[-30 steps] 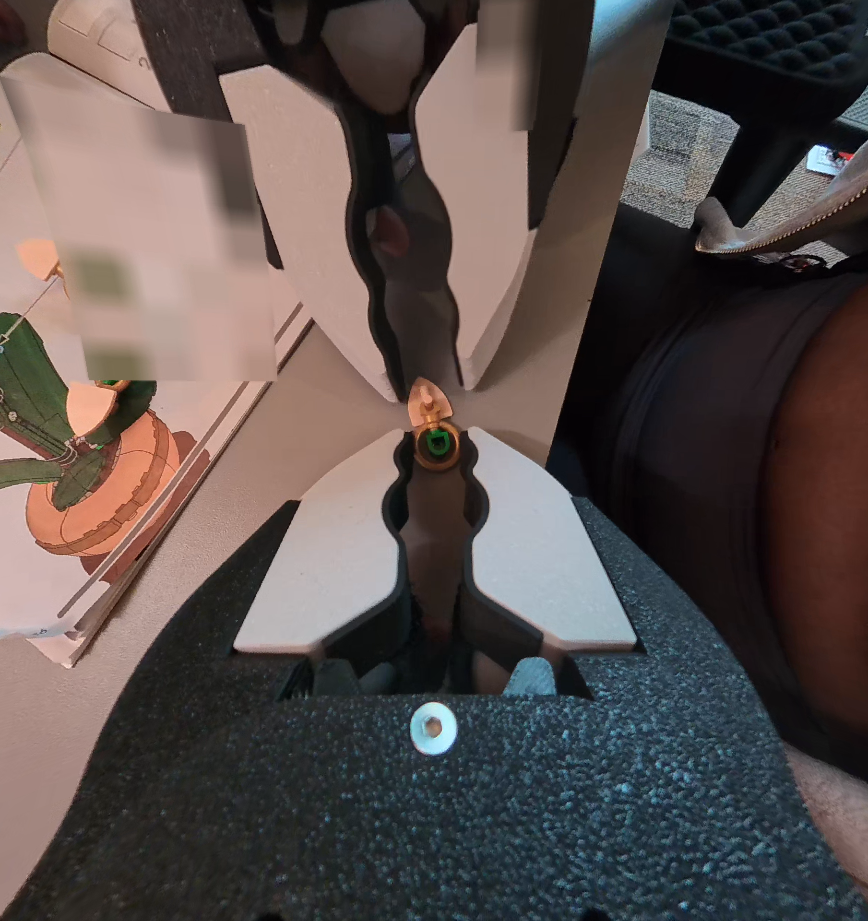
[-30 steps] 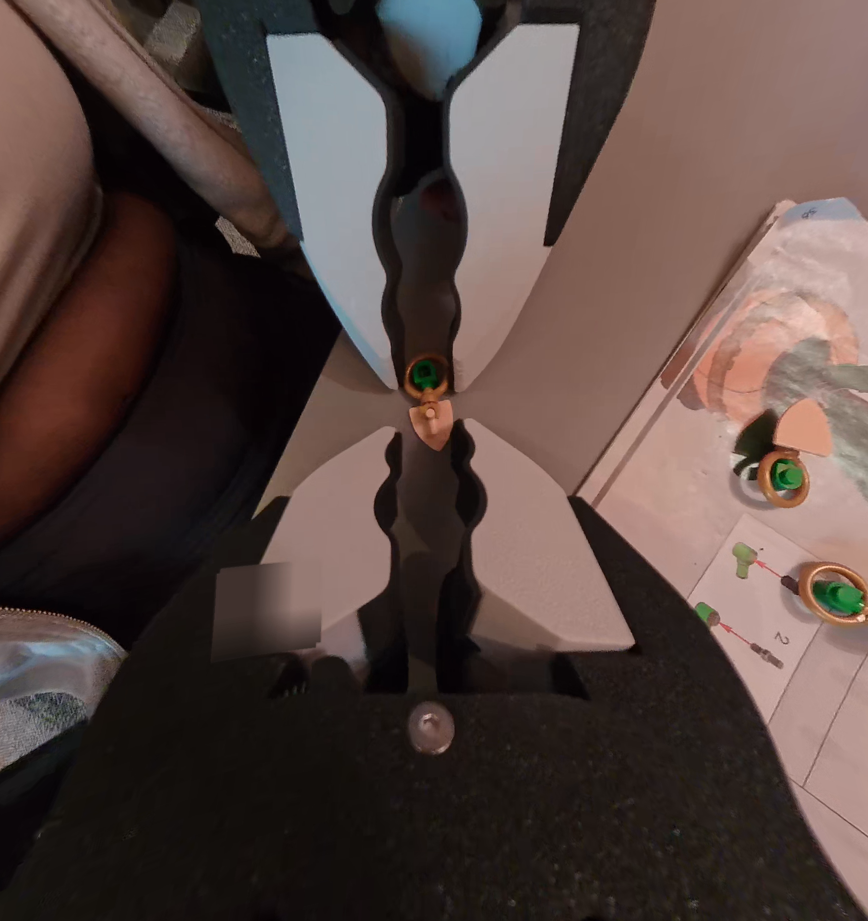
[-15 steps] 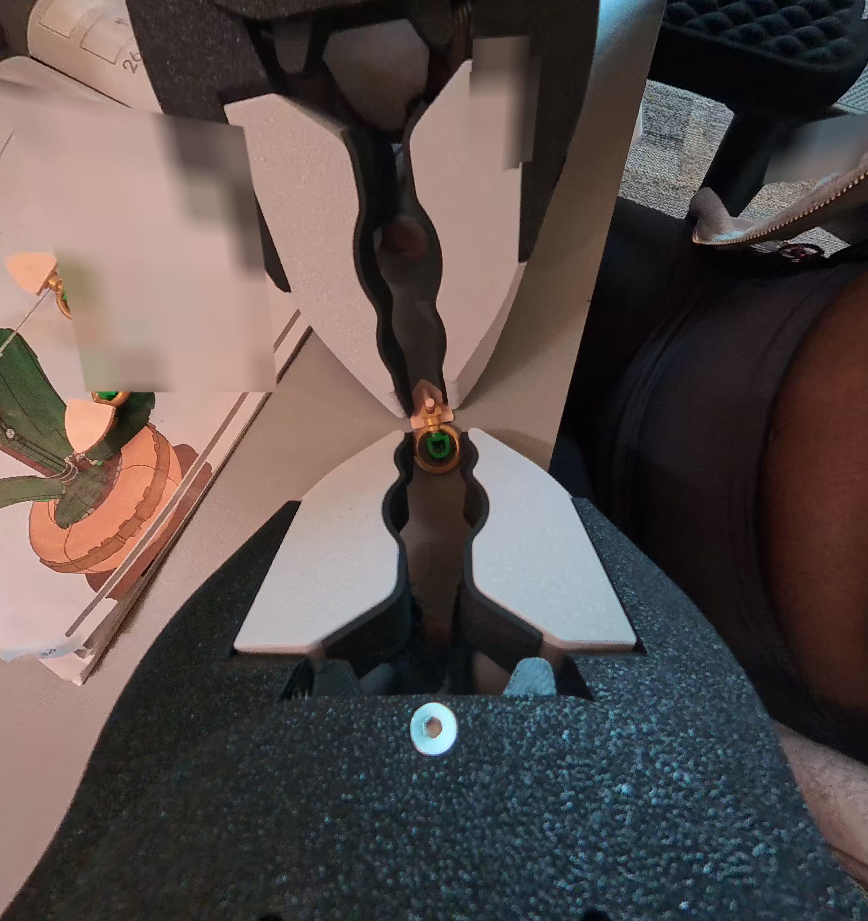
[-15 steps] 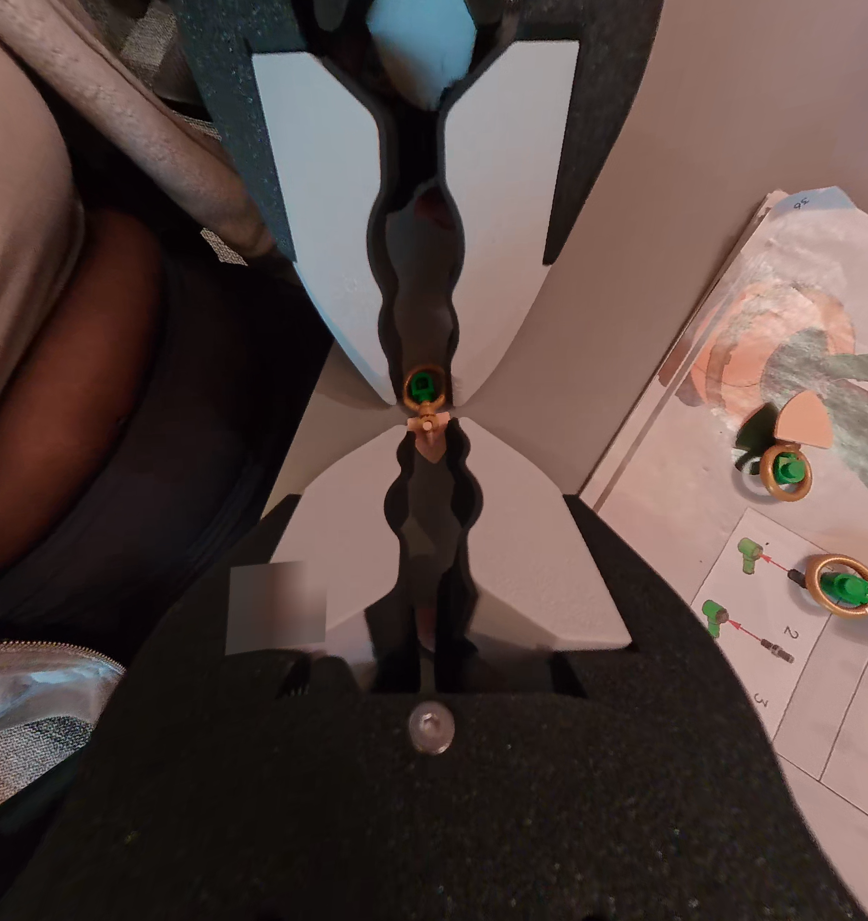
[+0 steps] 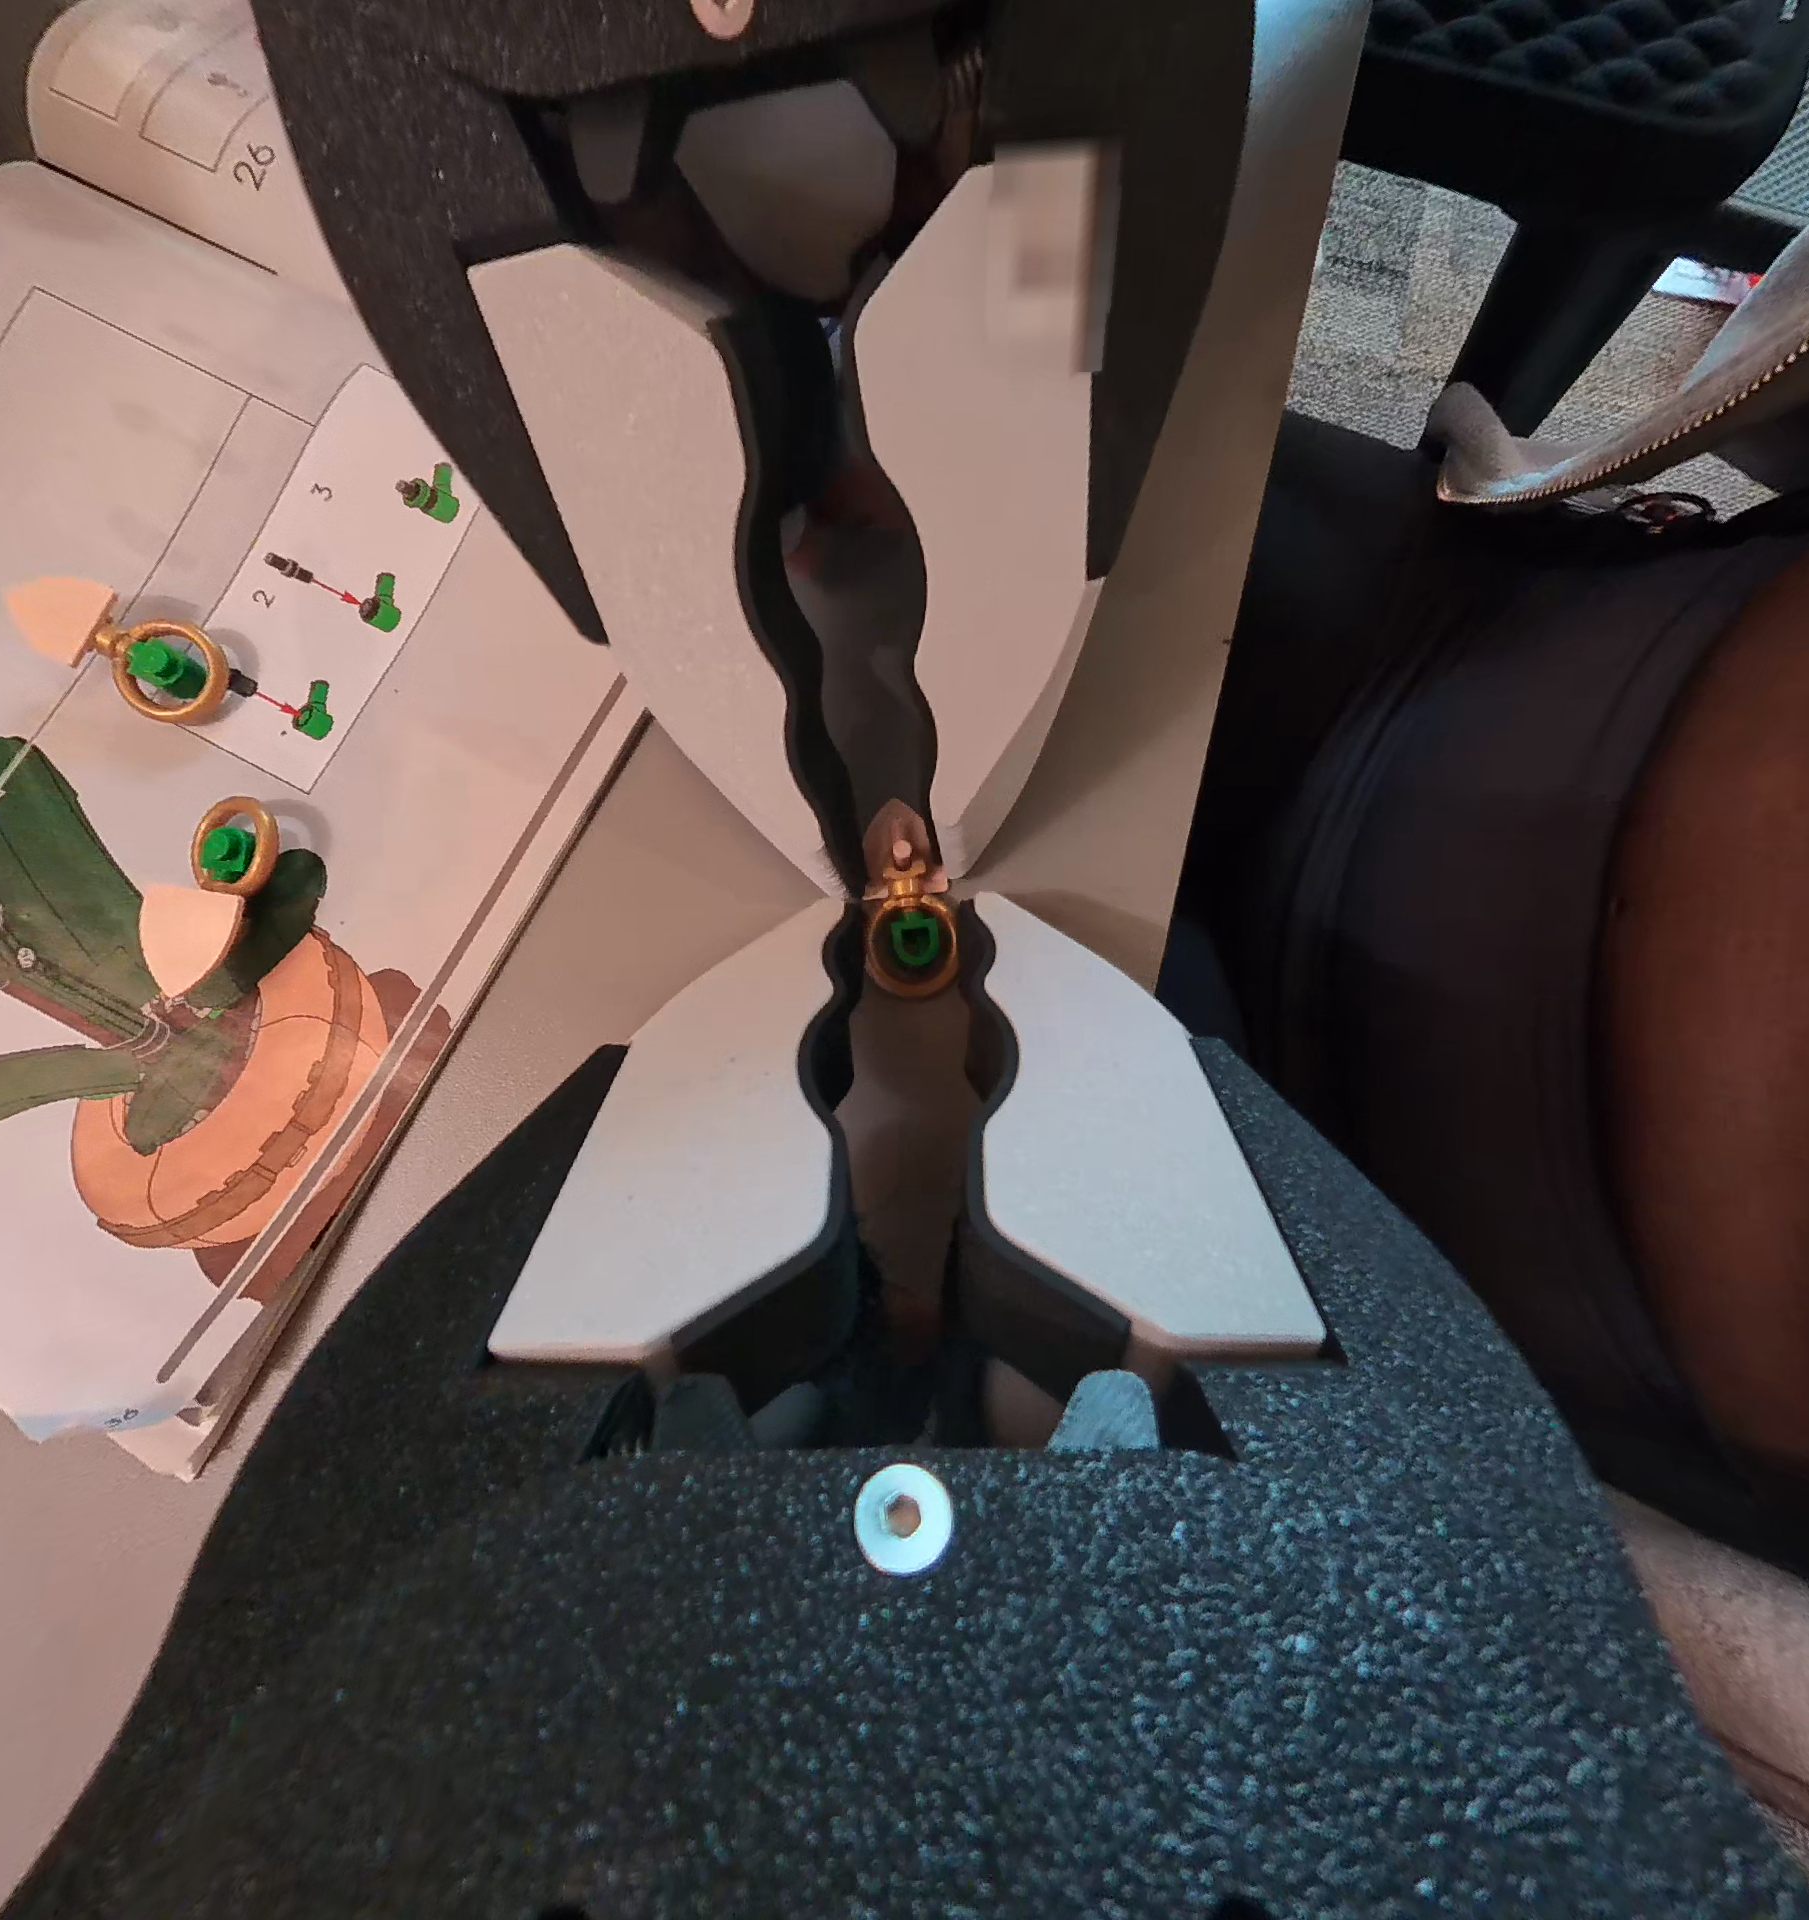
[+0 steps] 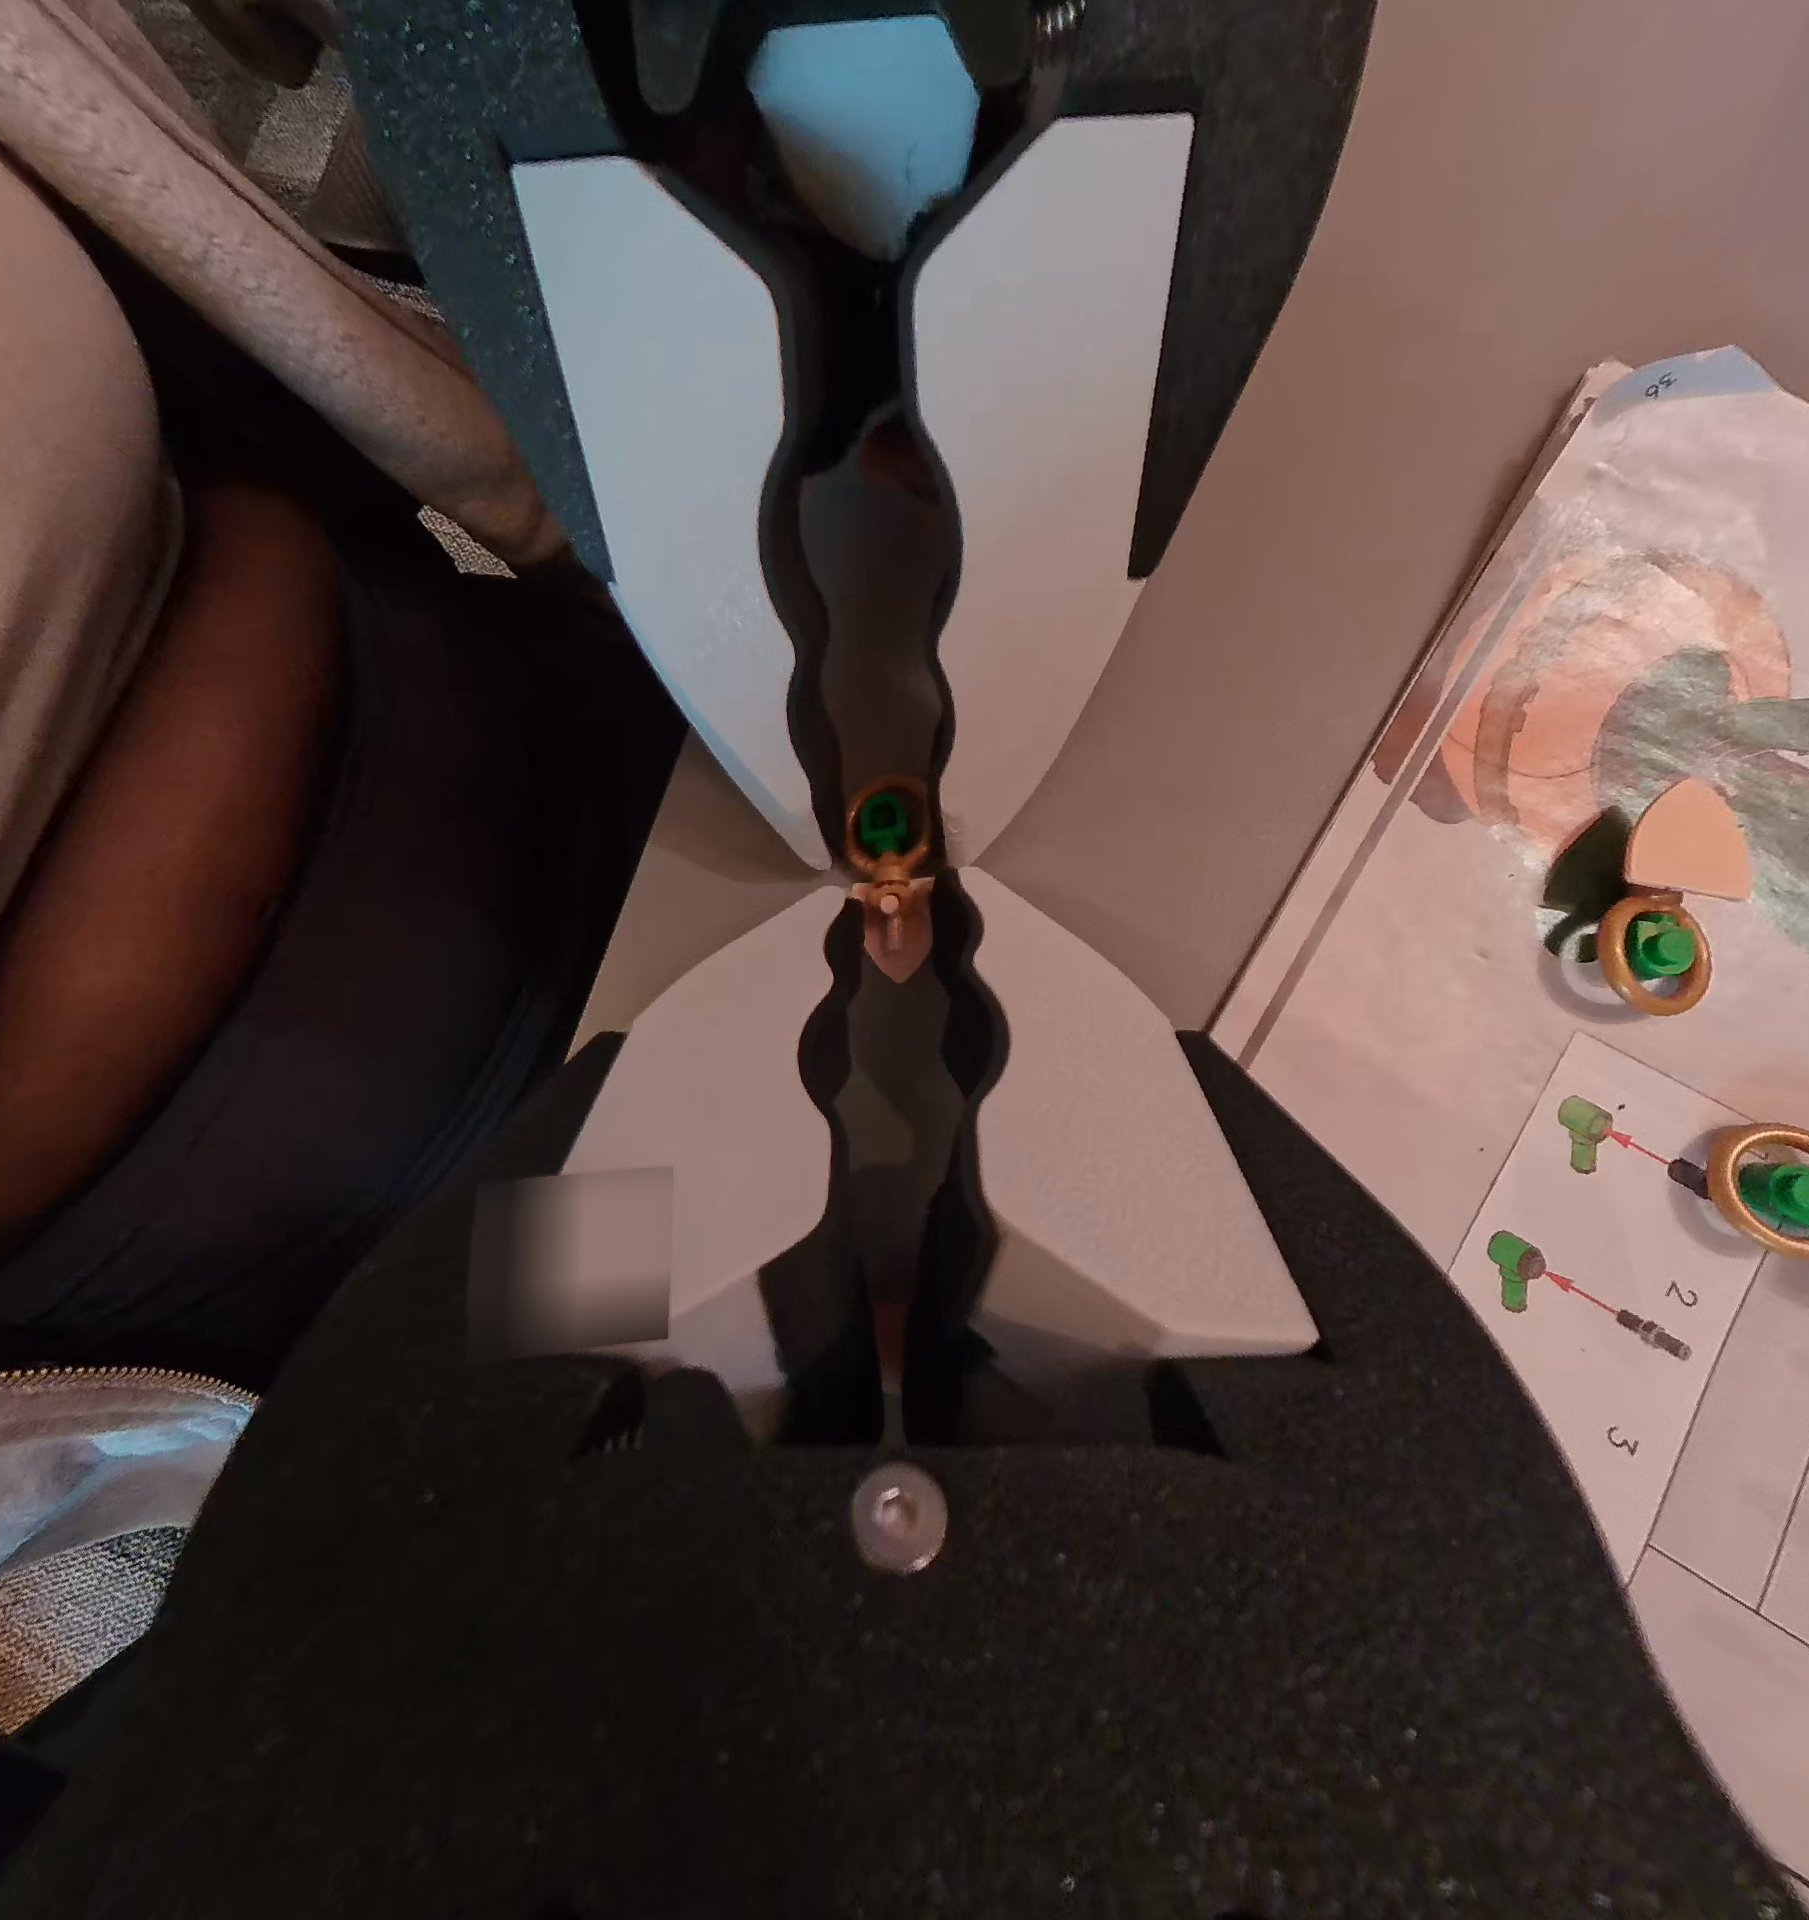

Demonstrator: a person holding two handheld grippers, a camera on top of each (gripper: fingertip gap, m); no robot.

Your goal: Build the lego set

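Gold ring (image 5: 909,945) w/ the green stud in it sits pinched at the tips of your left gripper (image 5: 905,914), jaws clamped on it. The tan petal piece (image 6: 892,930) hangs off the ring's stem and is nipped in your right gripper (image 6: 895,883), also clenched. The two grippers meet tip to tip, so the little assembly spans both pairs of jaws: ring on the left-gripper side, petal on the right-gripper side.

Vs 1 s ago: grip on both pieces is unchanged, the parts haven't shifted between the tips. In the left wrist view the instruction booklet (image 5: 204,727) has slid further into sight, so more of its page shows now, incl. the step diagrams w/ ring and green parts. In the right wrist view the booklet (image 6: 1606,1039) sits lower right, much as before.

Booklet lies on the pale table (image 5: 48,1558), left of the grippers in the left view. A person's dark clothing (image 5: 1451,935) fills the right side there.
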